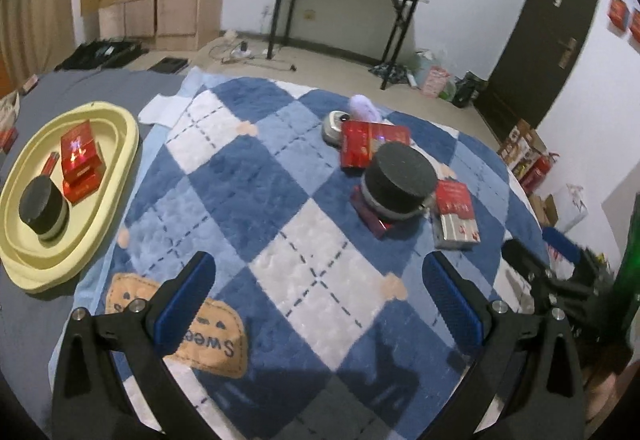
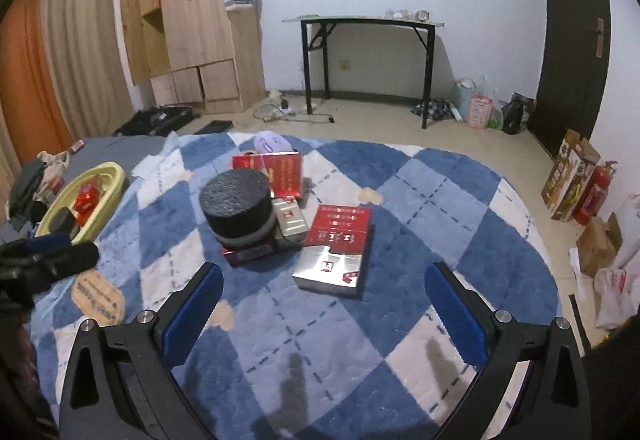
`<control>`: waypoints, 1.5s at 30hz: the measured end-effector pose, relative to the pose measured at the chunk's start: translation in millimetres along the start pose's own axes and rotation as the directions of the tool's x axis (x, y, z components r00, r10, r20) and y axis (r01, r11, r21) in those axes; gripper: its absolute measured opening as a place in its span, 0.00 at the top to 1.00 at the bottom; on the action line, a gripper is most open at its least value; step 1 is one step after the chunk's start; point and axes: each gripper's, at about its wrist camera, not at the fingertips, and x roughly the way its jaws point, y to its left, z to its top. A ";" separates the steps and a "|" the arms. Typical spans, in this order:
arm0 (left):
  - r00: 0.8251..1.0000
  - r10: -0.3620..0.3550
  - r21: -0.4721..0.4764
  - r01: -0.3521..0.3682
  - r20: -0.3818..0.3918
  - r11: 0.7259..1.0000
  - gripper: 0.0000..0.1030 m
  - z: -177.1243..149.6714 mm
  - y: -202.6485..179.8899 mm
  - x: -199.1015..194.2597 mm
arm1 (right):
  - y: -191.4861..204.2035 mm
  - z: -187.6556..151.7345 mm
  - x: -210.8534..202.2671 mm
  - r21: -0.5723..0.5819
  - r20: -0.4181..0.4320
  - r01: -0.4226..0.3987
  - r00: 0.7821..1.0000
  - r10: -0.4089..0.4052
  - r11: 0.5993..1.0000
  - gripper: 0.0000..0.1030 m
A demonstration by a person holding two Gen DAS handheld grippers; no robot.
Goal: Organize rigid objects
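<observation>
A blue-and-white checked blanket [image 1: 312, 272] carries a cluster of rigid items. A round jar with a black lid [image 1: 398, 179] [image 2: 236, 203] sits on a dark red box [image 2: 250, 254]. Around it lie a red box [image 1: 358, 147] [image 2: 284, 171], a red-and-silver box [image 1: 456, 215] [image 2: 336, 254] and a small silver tin [image 2: 290, 217]. The yellow tray [image 1: 124, 159] [image 2: 114, 175] at the left holds another black-lidded jar [image 1: 42, 209] and a red box [image 1: 80, 159]. My left gripper [image 1: 320, 300] hovers open and empty short of the cluster. My right gripper [image 2: 324, 304] is open and empty too, just before the red-and-silver box.
A round grey device [image 1: 334, 127] and a pale purple thing [image 1: 364, 107] lie behind the cluster. Each gripper shows in the other's view: right gripper [image 1: 532, 240], left gripper [image 2: 74, 246]. Beyond the bed are a black folding table [image 2: 368, 27], a wardrobe [image 2: 200, 31] and floor clutter.
</observation>
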 end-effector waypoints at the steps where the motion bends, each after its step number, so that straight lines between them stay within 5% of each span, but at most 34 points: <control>1: 1.000 -0.009 -0.006 0.009 -0.009 1.000 0.00 5.4 -1.3 2.5 | -2.1 1.1 2.6 0.015 -0.003 -0.005 1.000 0.005 1.000 0.00; 11: 1.000 -0.019 0.255 0.025 -0.024 0.967 0.00 41.4 -61.6 55.1 | -1.0 -16.4 68.1 -0.063 -0.047 0.076 0.996 -0.079 0.995 0.00; 19: 0.983 -0.137 0.235 0.164 -0.126 0.958 0.00 40.1 -67.8 98.2 | -21.5 -8.6 96.8 0.025 -0.067 0.048 0.997 -0.046 0.999 0.00; 24: 0.980 -0.163 0.289 0.189 -0.110 0.939 0.00 43.8 -81.8 105.4 | -19.9 -8.6 111.1 0.024 -0.076 0.030 0.997 -0.028 0.999 0.00; 33: 0.977 -0.175 0.225 0.198 -0.119 0.954 0.02 46.2 -67.9 130.8 | -11.2 -5.6 136.7 0.000 -0.099 0.037 0.994 -0.036 0.999 0.01; 35: 0.976 -0.190 0.231 0.211 -0.106 0.950 0.07 46.3 -67.8 129.9 | -11.6 -5.8 146.9 0.010 -0.123 0.040 0.992 -0.039 0.999 0.03; 37: 0.976 -0.194 0.237 0.213 -0.101 0.948 0.28 47.0 -68.5 129.4 | -13.5 -5.9 152.5 0.019 -0.142 0.051 0.989 -0.047 0.999 0.13; 40: 0.971 -0.212 0.204 0.231 -0.108 0.951 0.28 50.0 -64.6 127.1 | -18.2 -3.1 150.2 0.039 -0.121 0.040 0.992 -0.035 0.998 0.39; 45: 0.976 -0.198 0.248 0.215 -0.091 0.945 0.28 66.9 -59.7 91.3 | -26.1 -2.4 138.8 0.062 -0.092 0.028 0.996 -0.023 0.998 0.42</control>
